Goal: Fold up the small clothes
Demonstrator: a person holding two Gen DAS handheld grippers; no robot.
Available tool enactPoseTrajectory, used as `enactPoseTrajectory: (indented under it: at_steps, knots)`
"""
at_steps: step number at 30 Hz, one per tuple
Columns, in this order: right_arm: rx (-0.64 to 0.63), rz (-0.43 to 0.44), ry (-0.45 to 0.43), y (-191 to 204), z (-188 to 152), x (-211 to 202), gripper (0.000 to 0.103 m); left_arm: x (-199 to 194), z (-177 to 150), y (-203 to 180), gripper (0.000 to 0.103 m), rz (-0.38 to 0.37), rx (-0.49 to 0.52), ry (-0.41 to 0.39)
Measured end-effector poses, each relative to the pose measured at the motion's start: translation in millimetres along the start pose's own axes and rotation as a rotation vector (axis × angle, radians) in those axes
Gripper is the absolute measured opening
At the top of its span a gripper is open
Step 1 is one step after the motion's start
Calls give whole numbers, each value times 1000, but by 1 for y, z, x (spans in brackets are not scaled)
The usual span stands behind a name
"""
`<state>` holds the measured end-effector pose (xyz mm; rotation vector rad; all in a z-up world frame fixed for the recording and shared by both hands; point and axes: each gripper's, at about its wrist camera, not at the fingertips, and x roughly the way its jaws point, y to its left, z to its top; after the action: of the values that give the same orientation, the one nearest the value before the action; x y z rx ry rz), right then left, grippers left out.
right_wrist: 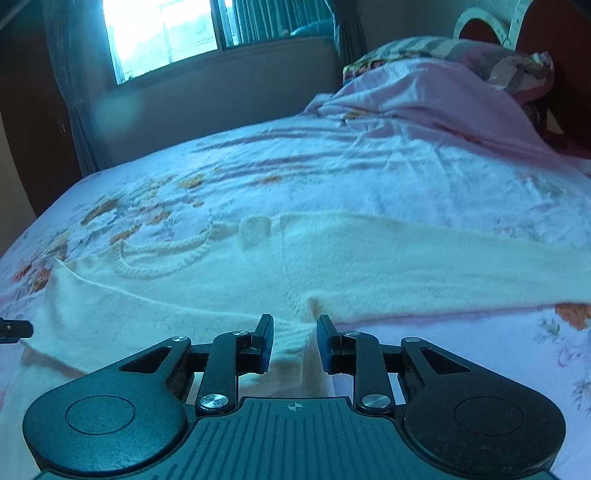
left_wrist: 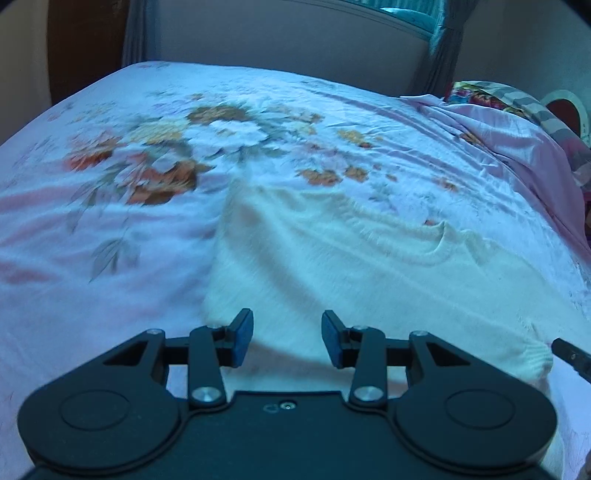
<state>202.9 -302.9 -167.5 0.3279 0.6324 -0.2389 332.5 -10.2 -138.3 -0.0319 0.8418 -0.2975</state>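
Observation:
A cream knit sweater [left_wrist: 369,266] lies spread on the floral bedsheet [left_wrist: 110,258], its ribbed neckline [left_wrist: 443,243] toward the right. My left gripper [left_wrist: 287,339] hovers open over the sweater's near edge, with nothing pinched between its blue pads. In the right wrist view the sweater [right_wrist: 406,258] stretches across the bed with a sleeve running right. My right gripper [right_wrist: 295,343] stands slightly open, a ribbed fold of the sweater's hem [right_wrist: 293,338] between its fingers, with a gap at the right pad. Each gripper's tip shows in the other's view: right gripper [left_wrist: 570,356], left gripper [right_wrist: 14,328].
The bedsheet [right_wrist: 443,184] is wrinkled and covers the whole bed. Pillows and a bunched pink cover [right_wrist: 443,92] lie at the head end on the right. A window [right_wrist: 159,33] with curtains and a wall stand beyond the far bed edge.

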Motion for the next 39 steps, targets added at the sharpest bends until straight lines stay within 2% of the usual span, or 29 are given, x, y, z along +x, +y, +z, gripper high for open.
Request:
enactPoseTrajectory:
  at_steps: [2,4,9,12,15,20,23,24,26,29,32,34,36,39]
  knots:
    - [-15,62,3,9,6,4,26,18,10,-6,39,-8,20,4]
    - [-35,106,43,20,7,19,26,42,20,-8,39,-18,32,32]
    - [-57,90,143,23,-10,63,25,96,46,13,41,-3,-8,63]
    - [-73,93,137,20,-14,67,25,113,67,26,40,24,-74,54]
    - [-84,93,113,23,-10,61,26,116,73,28,38,38,-94,54]
    - [-141,68,148,26,-13,65,26,88,47,17,38,74,7,45]
    - [-89,114,95,25,-6,41,26,58,19,11,41,41,46,32]
    - [-103,109,103,27,-8,38,26,49,9,9,42,35,54,26]
    - [-140,87,186,29,-19,48,26,38,-8,6,44,36,78,30]
    - [-133,78,192,28,-20,43,26,25,-24,5,44,47,71,42]
    - [-105,98,144,32,-16,19,28,5,-34,4,45,38,46,48]
    - [-165,77,190,40,-26,20,40,-1,-44,1,46,50,57,60]
    - [-193,59,222,44,-36,20,41,-6,-53,-3,46,73,65,65]
    - [-146,102,191,44,-35,-4,42,-24,-62,-7,46,64,58,58]
